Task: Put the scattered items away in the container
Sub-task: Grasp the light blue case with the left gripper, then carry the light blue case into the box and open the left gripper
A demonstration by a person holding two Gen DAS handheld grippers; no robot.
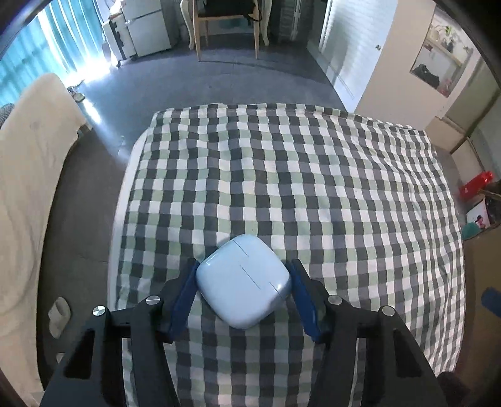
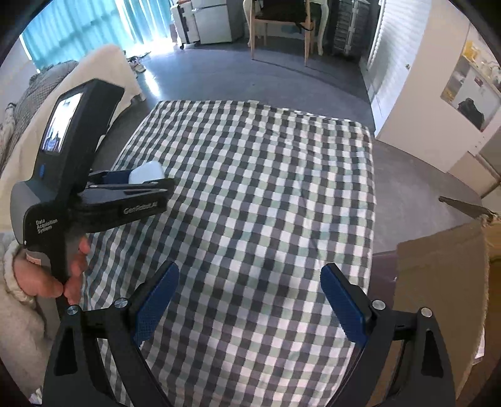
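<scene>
My left gripper (image 1: 244,270) is shut on a pale blue earbud case (image 1: 242,281), held between its blue pads above the checked cloth (image 1: 297,175). In the right wrist view the left gripper (image 2: 162,178) shows at the left with the earbud case (image 2: 145,172) in its fingers, held by a hand. My right gripper (image 2: 250,275) is open and empty above the near part of the checked cloth (image 2: 250,175). A beige fabric container (image 2: 444,281) stands at the right, beside the table.
A cream sofa (image 1: 28,175) stands left of the table. A wooden chair (image 1: 225,25) and a white cabinet (image 1: 147,28) stand at the far wall. A red item (image 1: 474,184) and boxes lie at the right edge.
</scene>
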